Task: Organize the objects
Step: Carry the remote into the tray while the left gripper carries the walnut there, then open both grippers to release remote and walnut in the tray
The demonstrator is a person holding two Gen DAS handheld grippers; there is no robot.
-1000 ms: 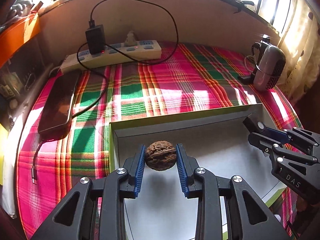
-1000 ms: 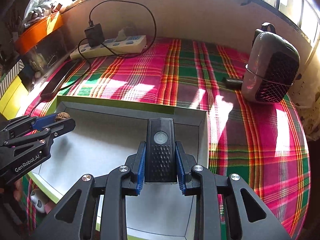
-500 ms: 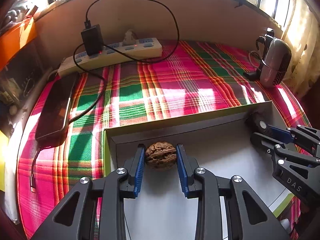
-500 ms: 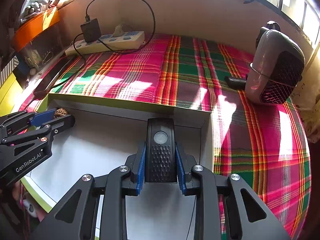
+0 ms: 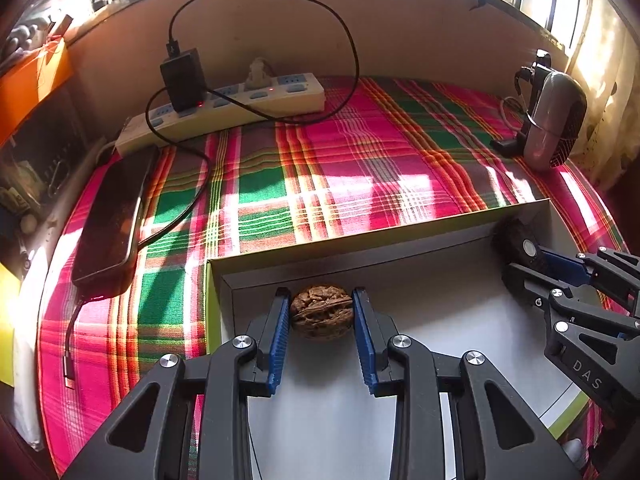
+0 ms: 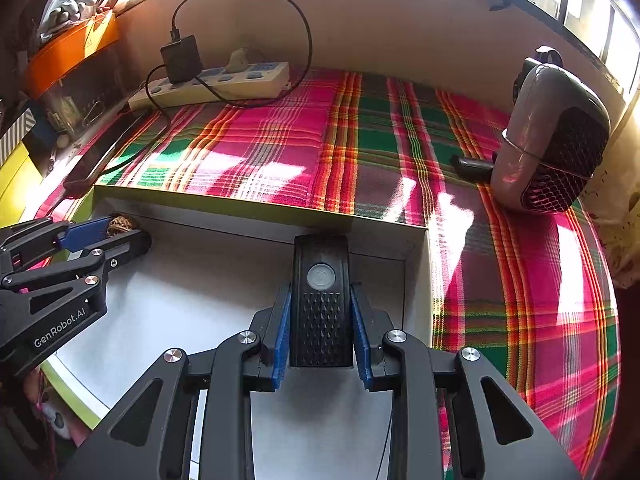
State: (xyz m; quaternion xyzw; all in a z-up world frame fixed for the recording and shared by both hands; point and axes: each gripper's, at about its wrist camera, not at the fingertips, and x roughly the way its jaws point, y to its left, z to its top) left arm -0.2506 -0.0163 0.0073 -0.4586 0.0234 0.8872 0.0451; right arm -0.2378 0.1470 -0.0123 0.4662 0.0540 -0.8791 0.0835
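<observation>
A walnut [image 5: 321, 311] is clamped between the blue pads of the left gripper [image 5: 321, 312], at the far left corner of the white box [image 5: 424, 240]. A black ribbed device [image 6: 321, 300] with a round button is gripped by the right gripper [image 6: 321, 320] at the box's far right corner. Whether either object rests on the box floor cannot be determined. The near edge of the box is cut off by the gripper bodies. The box is placed on a plaid cloth [image 5: 340, 168]; a phone [image 5: 114, 216] is located at the cloth's left edge.
</observation>
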